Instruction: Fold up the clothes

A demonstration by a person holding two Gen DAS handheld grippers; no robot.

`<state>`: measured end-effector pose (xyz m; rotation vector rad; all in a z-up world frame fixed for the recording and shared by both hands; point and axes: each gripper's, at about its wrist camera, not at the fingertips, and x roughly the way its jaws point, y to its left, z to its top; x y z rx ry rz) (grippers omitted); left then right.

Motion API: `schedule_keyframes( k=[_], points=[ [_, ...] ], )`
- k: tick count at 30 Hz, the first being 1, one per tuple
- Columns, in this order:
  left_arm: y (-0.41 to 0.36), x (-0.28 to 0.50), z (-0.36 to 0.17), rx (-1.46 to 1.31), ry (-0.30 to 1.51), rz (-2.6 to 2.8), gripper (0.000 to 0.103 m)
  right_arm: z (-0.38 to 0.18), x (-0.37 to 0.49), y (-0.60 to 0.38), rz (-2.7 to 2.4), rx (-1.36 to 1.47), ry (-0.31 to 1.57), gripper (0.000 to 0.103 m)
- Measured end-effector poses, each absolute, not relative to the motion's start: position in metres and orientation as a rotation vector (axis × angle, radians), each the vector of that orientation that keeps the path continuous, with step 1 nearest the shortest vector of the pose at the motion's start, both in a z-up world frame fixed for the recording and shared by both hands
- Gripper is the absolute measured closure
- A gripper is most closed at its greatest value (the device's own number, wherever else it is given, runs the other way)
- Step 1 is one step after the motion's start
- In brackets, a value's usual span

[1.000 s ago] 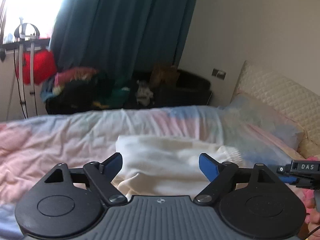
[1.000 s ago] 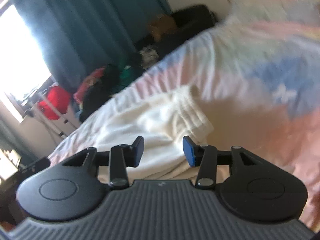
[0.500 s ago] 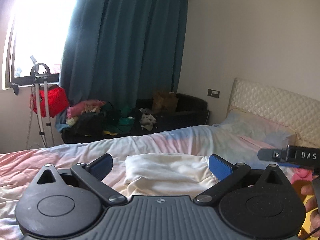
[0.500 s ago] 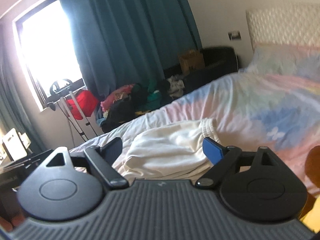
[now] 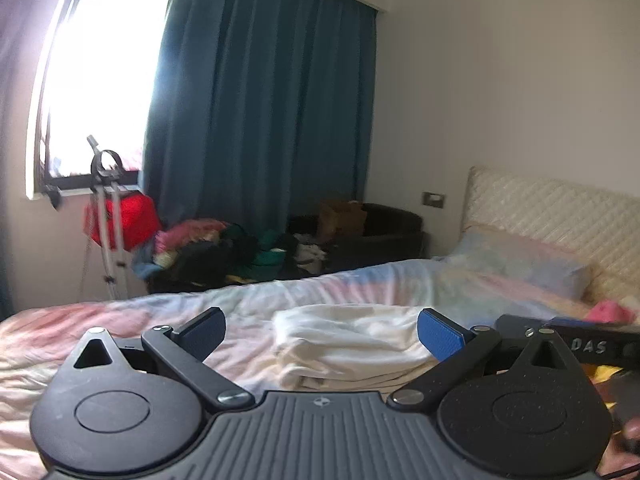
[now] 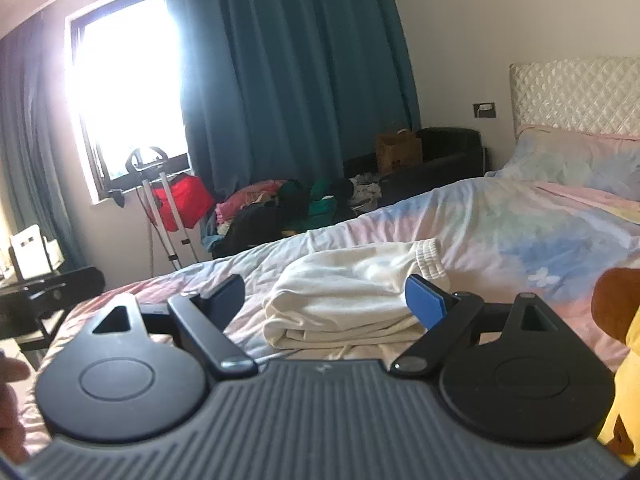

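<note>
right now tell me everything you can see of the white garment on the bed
The garment is cream-white, soft and knit-looking, folded into a flat stack with layered edges showing at its near side. A ribbed, gathered band sits at its far right corner. It lies on the pastel bedspread, wrinkled on top. Neither the left tool nor the right tool touches it; both are open, apart from it.

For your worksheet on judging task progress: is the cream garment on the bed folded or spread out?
Folded. The cream garment lies as a compact stack on the bed, with layered edges showing along its near side.
</note>
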<state>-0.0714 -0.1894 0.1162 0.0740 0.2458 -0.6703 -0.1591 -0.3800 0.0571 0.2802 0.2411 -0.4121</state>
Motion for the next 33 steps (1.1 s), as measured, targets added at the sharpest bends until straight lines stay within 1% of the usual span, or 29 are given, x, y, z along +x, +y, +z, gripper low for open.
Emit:
schedule_keyframes(
  k=[2,9,14,20,33],
  points=[
    [-0.188,-0.075,0.110,0.093,0.242,-0.645,0.000,0.051,-0.160,-0.374,-0.426,0.261,0.236,0.014],
    [-0.168,-0.073,0.084,0.030,0.272,-0.632,0.000,0.027,-0.157,-0.362,-0.472,0.218,0.221,0.014],
    [-0.174,-0.074,0.071,0.068,0.258,-0.607,0.000,0.010,-0.151,-0.359,-0.495,0.190,0.230,0.014],
    [-0.185,-0.064,0.055,0.071,0.290,-0.611,0.000,-0.009,-0.144,-0.359,-0.498,0.204,0.273,0.015],
    [-0.189,-0.051,0.043,0.064,0.316,-0.598,0.000,-0.019,-0.139,-0.359,-0.530,0.192,0.290,0.015]
  ],
)
